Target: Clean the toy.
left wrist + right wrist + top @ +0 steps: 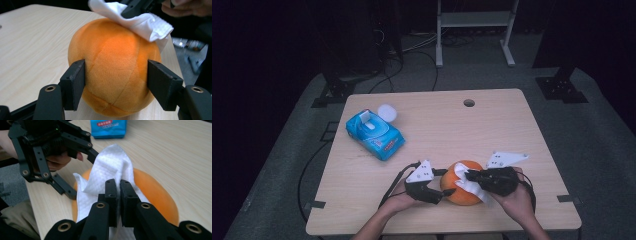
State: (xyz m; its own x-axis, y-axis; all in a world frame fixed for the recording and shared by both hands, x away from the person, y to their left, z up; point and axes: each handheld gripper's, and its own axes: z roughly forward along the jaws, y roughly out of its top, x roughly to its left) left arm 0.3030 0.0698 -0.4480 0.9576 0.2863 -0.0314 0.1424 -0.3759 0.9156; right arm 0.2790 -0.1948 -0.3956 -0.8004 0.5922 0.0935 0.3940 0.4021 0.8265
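An orange plush ball [459, 192] rests near the table's front edge. My left gripper [116, 85] straddles the ball [112, 70] from the left, a pad lying against each side. A white wipe [140, 23] is draped over the ball's top. My right gripper [119, 187] comes in from the right and is shut on this wipe [110, 167], holding it on the ball [155, 195]. In the high view the left gripper [447, 182] and the right gripper [471, 175] meet at the ball, with a hand behind each.
A blue pack of wipes [374, 134] lies at the table's left with a white round lid [387, 112] beside it. The wooden table [492, 125] has a small hole [469, 102] near its far edge. A metal frame stands on the floor behind.
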